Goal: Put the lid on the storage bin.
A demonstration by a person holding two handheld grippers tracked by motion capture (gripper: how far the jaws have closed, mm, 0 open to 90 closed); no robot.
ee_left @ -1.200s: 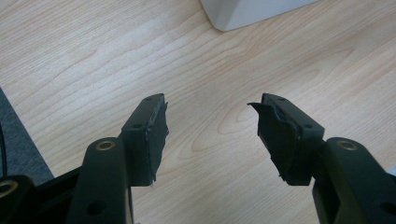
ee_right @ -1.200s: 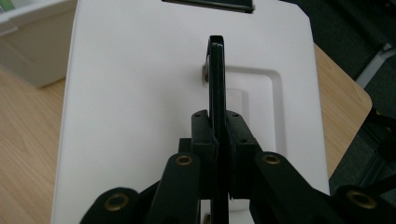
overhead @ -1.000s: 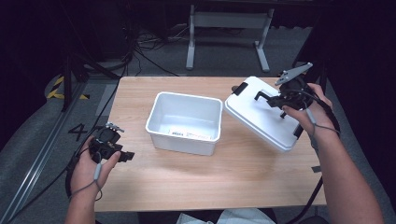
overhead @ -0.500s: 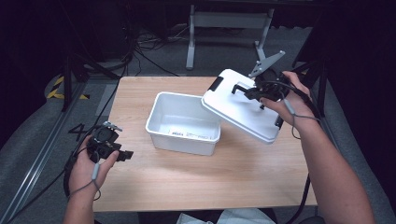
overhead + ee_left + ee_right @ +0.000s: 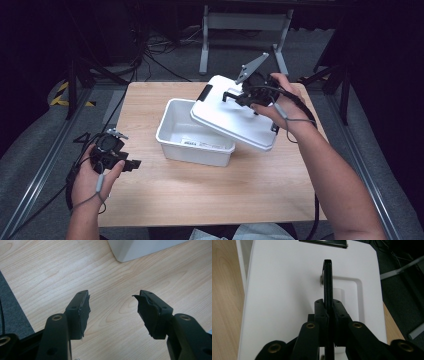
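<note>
while lid [image 5: 235, 116] overlaps tub [image 5: 192, 134], table [image 5: 210, 190] around

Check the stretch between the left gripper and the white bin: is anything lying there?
Nothing: in the high view, only bare wooden table separates the left gripper from the white bin; the left gripper view agrees.

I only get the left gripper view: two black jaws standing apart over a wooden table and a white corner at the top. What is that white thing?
Observer: It's the corner of an open white bin standing mid-table, seen in the high view.
Operator: Where's its cover?
Observer: The white lid hangs tilted in the air, its low edge over the bin's right side.
Operator: What keeps it up?
Observer: The right gripper; in its own view the jaws are clamped on the lid's thin black handle.
Operator: And my gripper?
Observer: The left gripper is held near the table's left edge, apart from the bin.
</note>
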